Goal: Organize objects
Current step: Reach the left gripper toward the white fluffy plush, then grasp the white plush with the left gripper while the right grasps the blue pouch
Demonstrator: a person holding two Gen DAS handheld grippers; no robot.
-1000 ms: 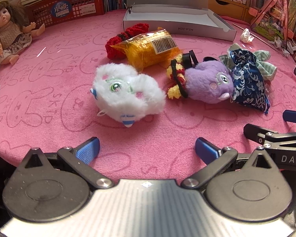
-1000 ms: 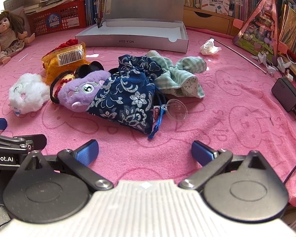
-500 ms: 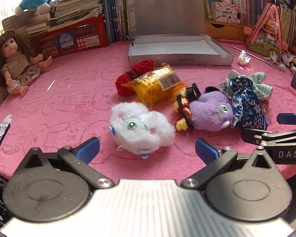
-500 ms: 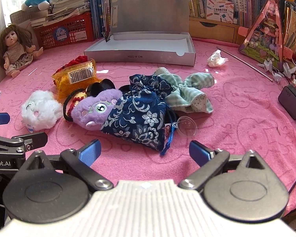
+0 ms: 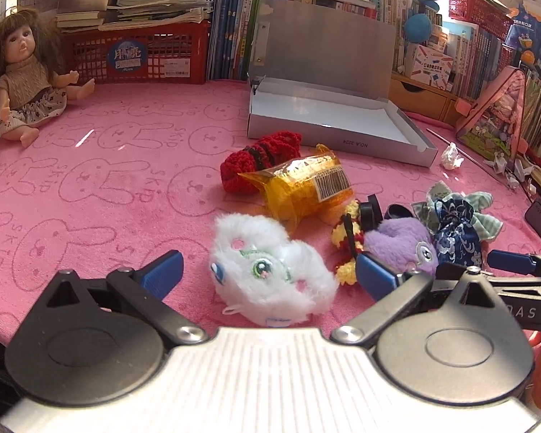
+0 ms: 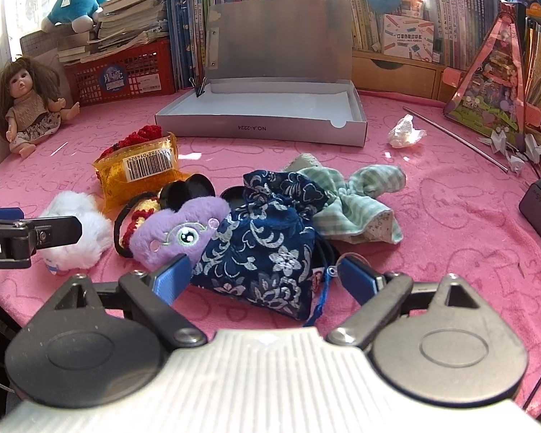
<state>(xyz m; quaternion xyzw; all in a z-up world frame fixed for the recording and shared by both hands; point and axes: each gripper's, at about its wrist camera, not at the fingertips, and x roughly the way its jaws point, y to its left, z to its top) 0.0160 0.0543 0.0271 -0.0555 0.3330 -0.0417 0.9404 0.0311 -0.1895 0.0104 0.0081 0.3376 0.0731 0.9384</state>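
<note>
Left tool [image 5: 267, 276] wide around the white plush [image 5: 270, 274], right tool [image 6: 263, 276] closing in, blue pouch [image 6: 263, 249] between its jaws, ungripped.

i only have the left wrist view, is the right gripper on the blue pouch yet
Observer: Not yet. The right gripper is open. Its jaws have just been closing with the blue floral pouch between them, and the pads are not pressing it.
Operator: anything loose near it
Observer: A blue cord trails from the pouch's near corner toward the gripper.
Operator: whats behind it
Observer: The green checked cloth lies spread out, touching the pouch's far side and reaching well past it to the right.
</note>
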